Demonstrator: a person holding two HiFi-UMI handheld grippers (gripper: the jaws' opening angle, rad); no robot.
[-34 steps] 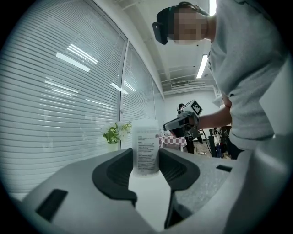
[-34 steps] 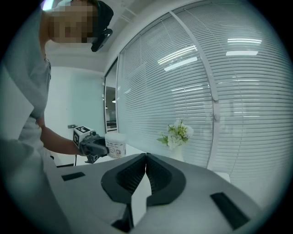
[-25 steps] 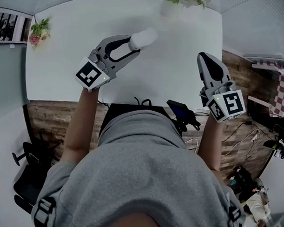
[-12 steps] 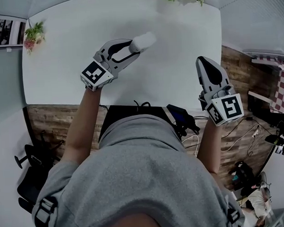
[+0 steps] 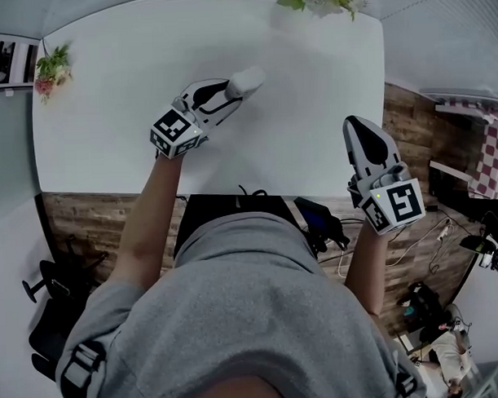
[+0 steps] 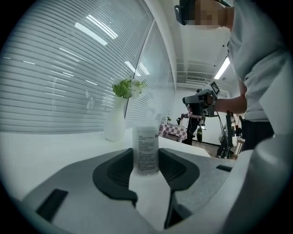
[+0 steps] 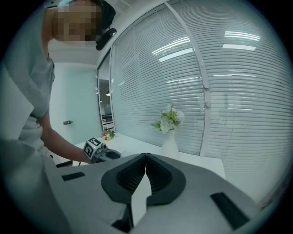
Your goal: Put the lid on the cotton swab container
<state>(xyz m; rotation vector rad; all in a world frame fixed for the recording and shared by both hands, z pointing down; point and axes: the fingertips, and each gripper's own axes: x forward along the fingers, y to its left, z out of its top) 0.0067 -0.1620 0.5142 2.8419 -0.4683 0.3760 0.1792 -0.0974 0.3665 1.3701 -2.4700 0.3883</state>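
Starting nearest the person, the right gripper (image 5: 355, 121) hovers over the near right edge of the white table (image 5: 100, 126). Its jaws are pressed together with nothing between them, and it is roughly where it was one second ago. Farther in, the left gripper (image 5: 231, 90) clamps the cotton swab container (image 6: 145, 151) — both pads press its labelled sides, and it stands upright between them. Compared with one second ago, this gripper and the container sit slightly lower and further left in the head view, and the gripper looks shorter; the grip itself is unchanged. Whether a lid is fitted cannot be determined. Beyond, a white vase (image 6: 114, 125) of flowers stands at the table's far edge.
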